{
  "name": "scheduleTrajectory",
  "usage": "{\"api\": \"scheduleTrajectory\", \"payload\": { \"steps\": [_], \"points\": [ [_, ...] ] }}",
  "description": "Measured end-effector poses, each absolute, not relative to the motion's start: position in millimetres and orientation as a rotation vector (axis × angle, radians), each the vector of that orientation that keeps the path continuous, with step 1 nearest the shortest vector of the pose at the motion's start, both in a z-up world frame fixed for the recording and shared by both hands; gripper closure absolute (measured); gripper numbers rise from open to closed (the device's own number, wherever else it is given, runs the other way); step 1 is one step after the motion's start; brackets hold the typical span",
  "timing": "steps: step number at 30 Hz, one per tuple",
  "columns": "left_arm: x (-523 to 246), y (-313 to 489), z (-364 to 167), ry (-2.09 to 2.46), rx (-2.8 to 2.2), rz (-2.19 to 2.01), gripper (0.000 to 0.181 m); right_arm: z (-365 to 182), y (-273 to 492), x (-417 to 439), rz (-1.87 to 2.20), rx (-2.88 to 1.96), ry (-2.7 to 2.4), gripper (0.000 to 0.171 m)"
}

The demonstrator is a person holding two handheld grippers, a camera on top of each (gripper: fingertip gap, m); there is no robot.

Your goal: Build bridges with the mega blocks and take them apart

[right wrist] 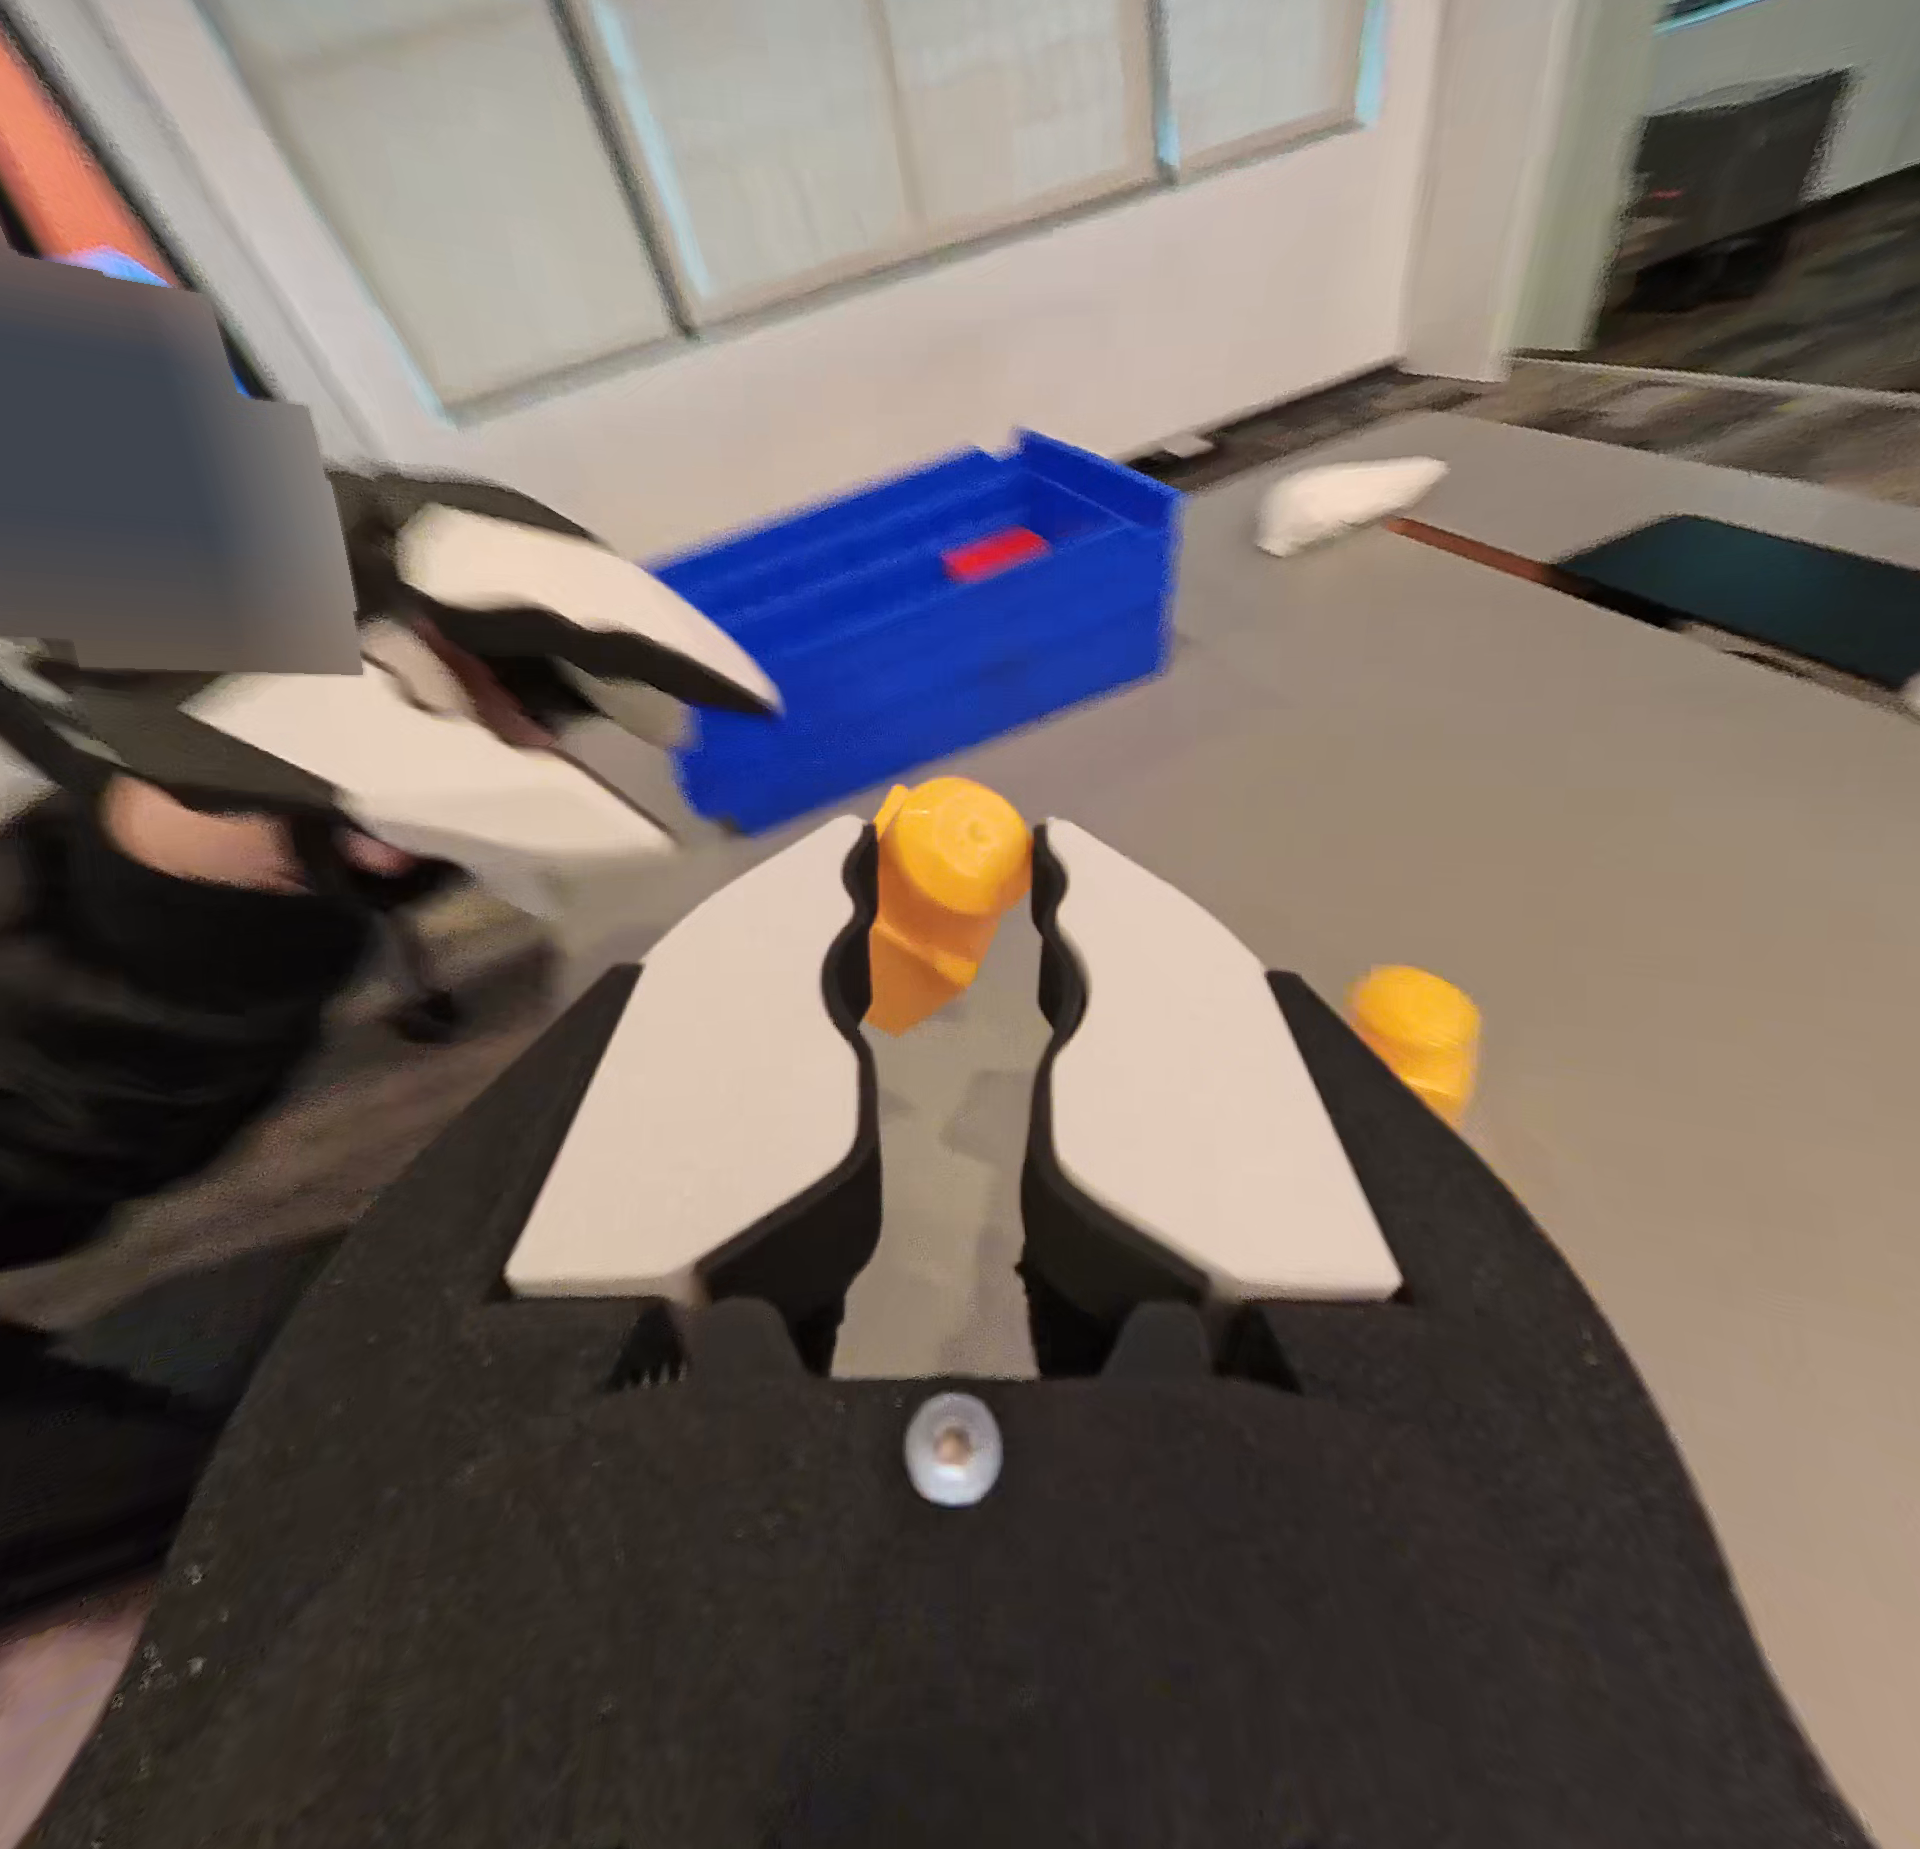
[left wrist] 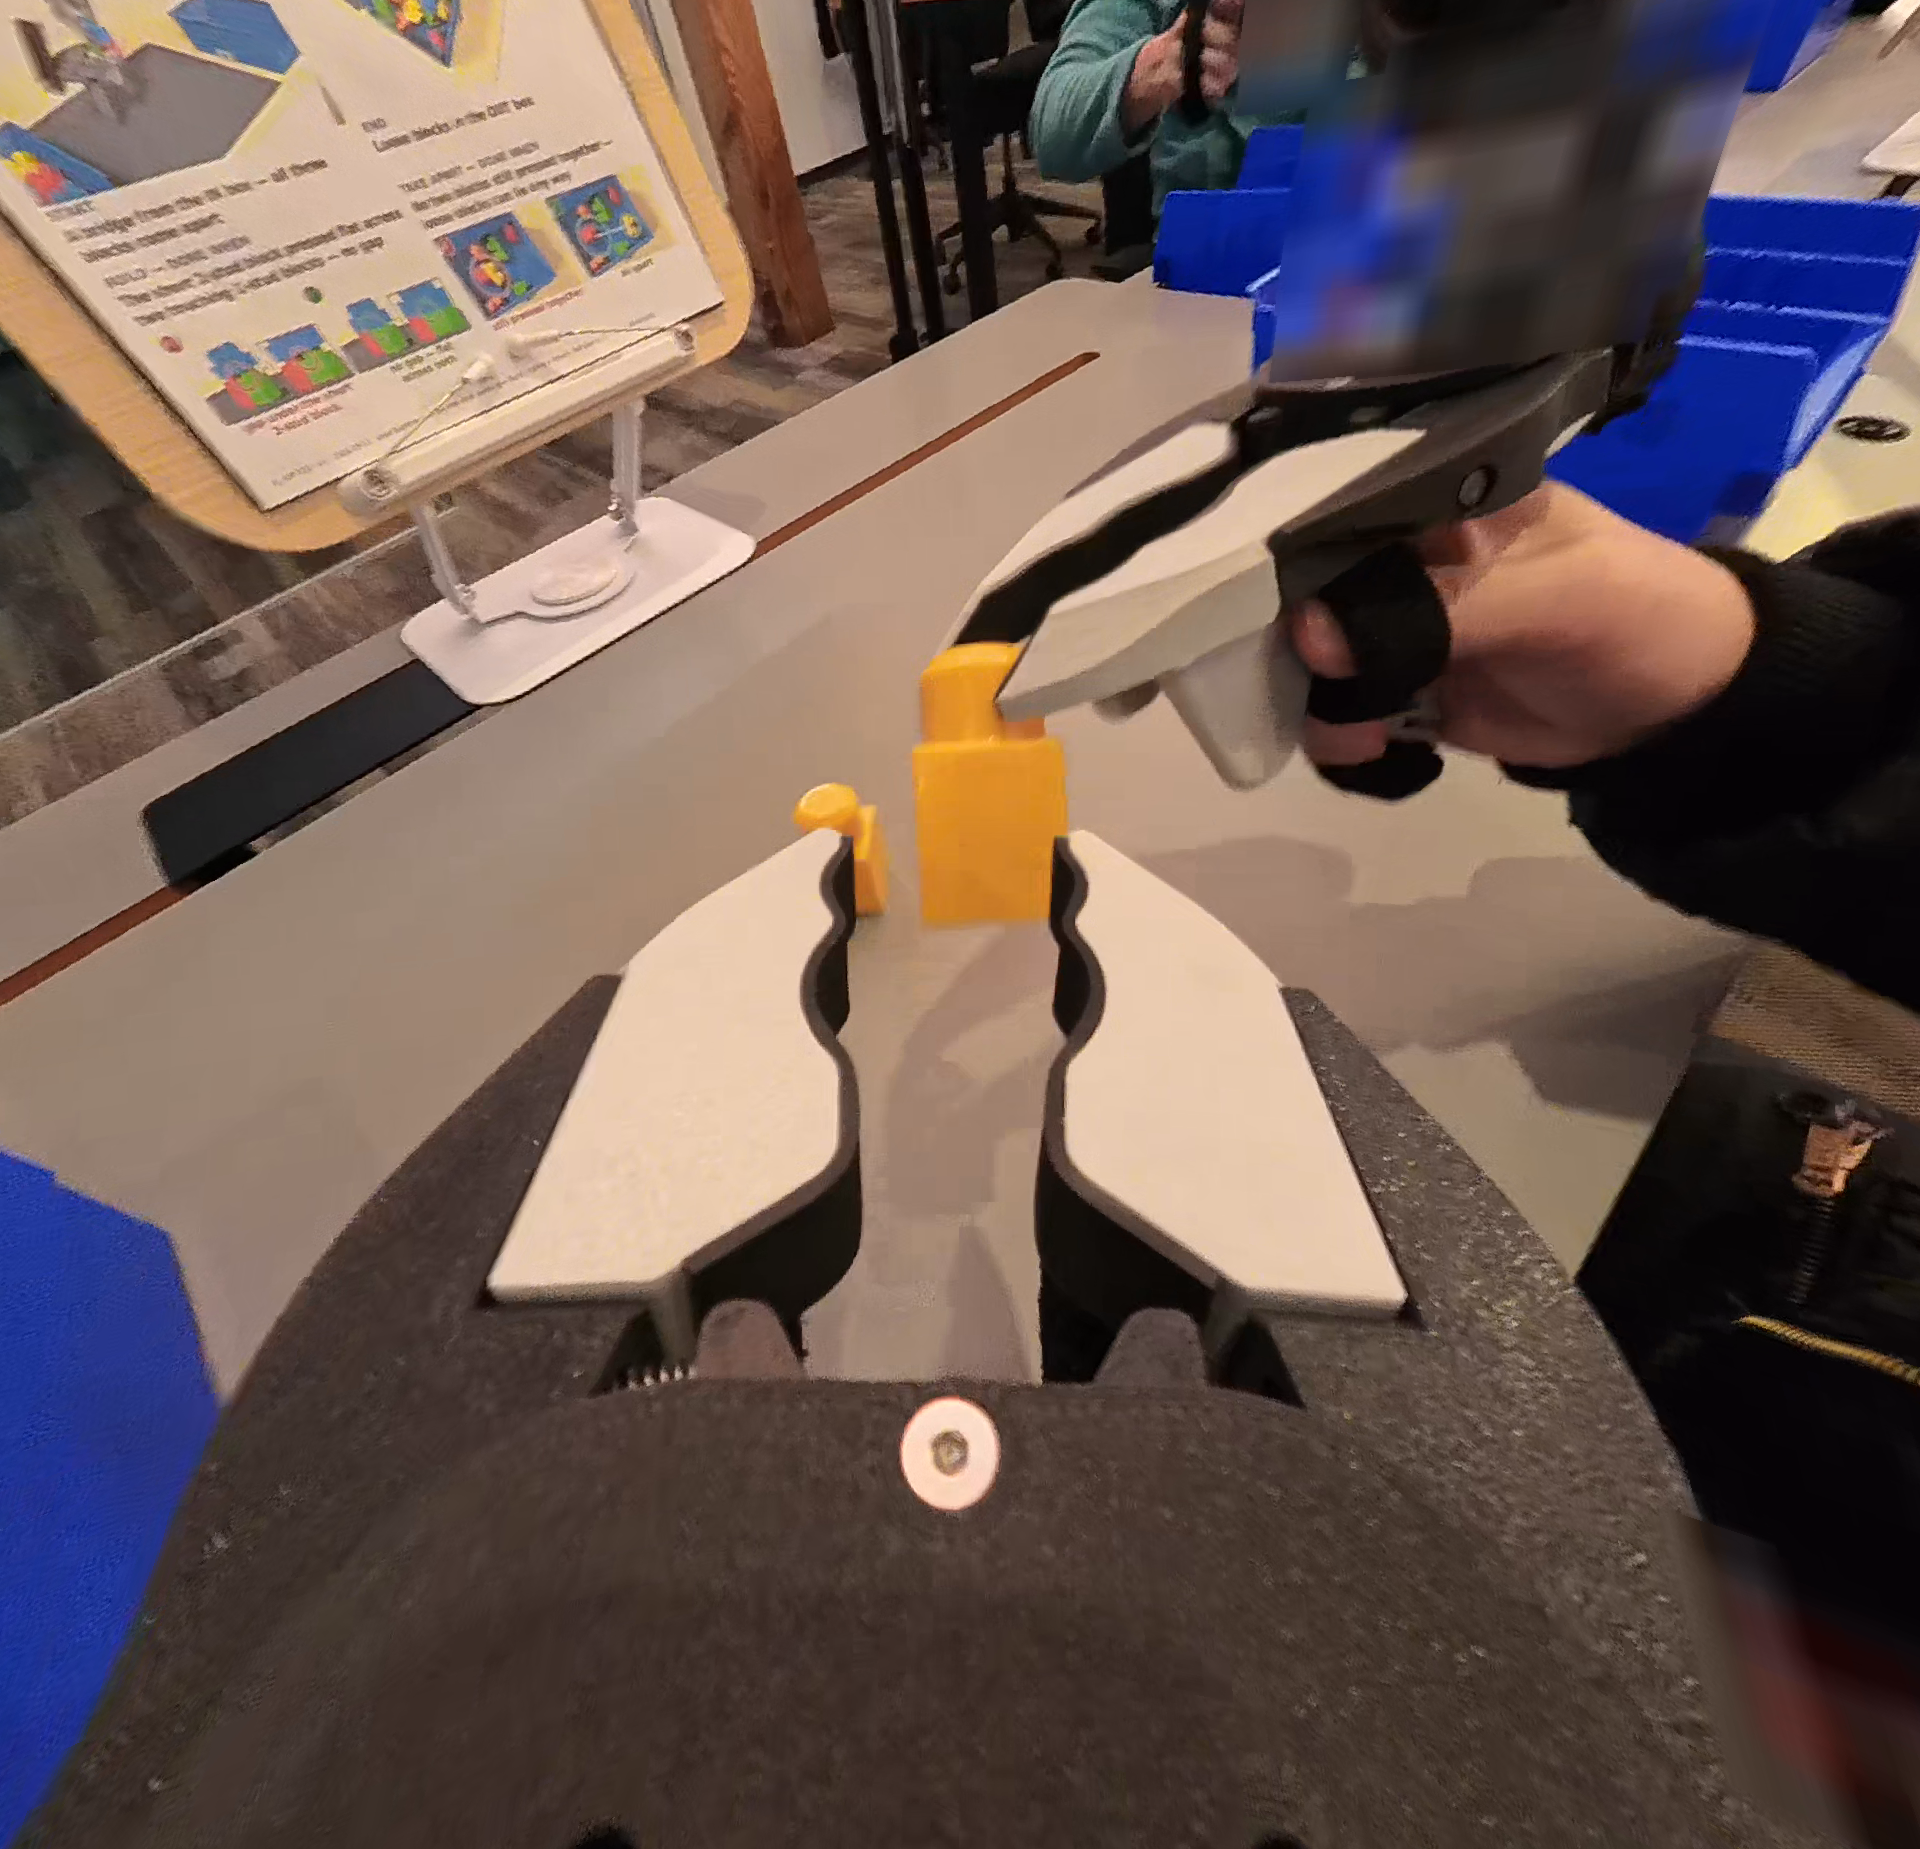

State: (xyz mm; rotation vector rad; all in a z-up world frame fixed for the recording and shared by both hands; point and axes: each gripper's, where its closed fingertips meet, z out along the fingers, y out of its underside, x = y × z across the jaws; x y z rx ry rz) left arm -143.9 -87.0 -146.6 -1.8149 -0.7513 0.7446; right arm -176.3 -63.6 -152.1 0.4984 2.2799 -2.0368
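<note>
**2 yellow blocks on the table, 1 in the right gripper**

The right gripper [right wrist: 948,843] has its fingertips closed around the round stud of a yellow block [right wrist: 935,906]; in the left wrist view this block [left wrist: 987,823] stands upright on the grey table [left wrist: 520,968]. The left gripper [left wrist: 951,843] is half open and holds nothing. Its right tip is just beside the block body; I cannot tell if it touches.

A second small yellow block [left wrist: 852,843] stands just left of the first one, partly hidden by the left fingertip. A blue bin [right wrist: 935,636] with a red block [right wrist: 992,558] inside is farther back.

I judge the blocks are light, hollow, stiff plastic with smooth sides, so they can slip or tip. The round stud is a weak place to hold; the flat sides of the body give a more sure hold. The block is not fragile, so firm pressing is fine.
</note>
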Motion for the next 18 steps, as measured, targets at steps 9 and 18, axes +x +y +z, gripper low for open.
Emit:
{"api": "scheduleTrajectory", "payload": {
  "steps": [9, 18],
  "points": [
    [-123, -130, -169, -0.875, -1.799, 0.754, 0.152, -263, -28, -259, -1.635, 0.511, 3.108, 0.143],
    [-108, -155, -162, -0.887, -1.791, 0.819, 0.154, -273, -45, -273, -1.658, 0.378, 3.230, 0.143]
  ]
}}
